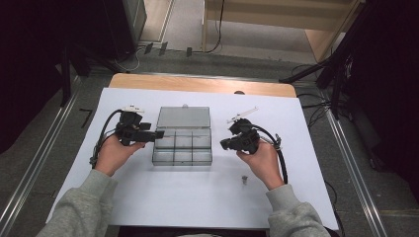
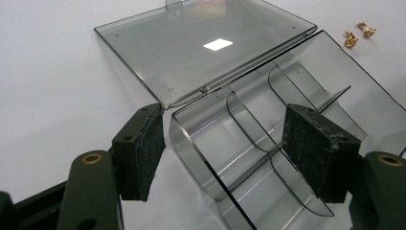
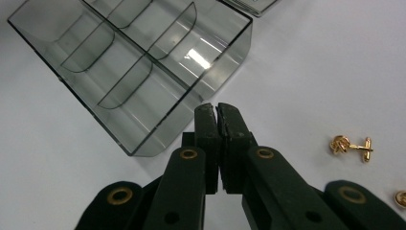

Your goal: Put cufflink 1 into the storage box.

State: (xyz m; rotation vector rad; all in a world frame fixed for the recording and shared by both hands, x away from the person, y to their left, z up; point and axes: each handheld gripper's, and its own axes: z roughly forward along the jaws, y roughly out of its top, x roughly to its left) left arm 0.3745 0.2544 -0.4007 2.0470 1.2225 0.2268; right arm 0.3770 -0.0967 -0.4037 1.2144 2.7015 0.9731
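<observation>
A clear plastic compartment box lies on the white sheet with its lid folded back flat. My left gripper is open at the box's left end. In the left gripper view, my left gripper straddles the box wall, with one pad outside and one inside a compartment, neither pressing. My right gripper hovers just right of the box, and in its own view my right gripper is shut on nothing. A gold cufflink lies on the sheet to its right.
Two small gold pieces lie beyond the box's far side. Another gold piece sits at the picture's edge. A small item rests near the right wrist. The white sheet covers a wooden table.
</observation>
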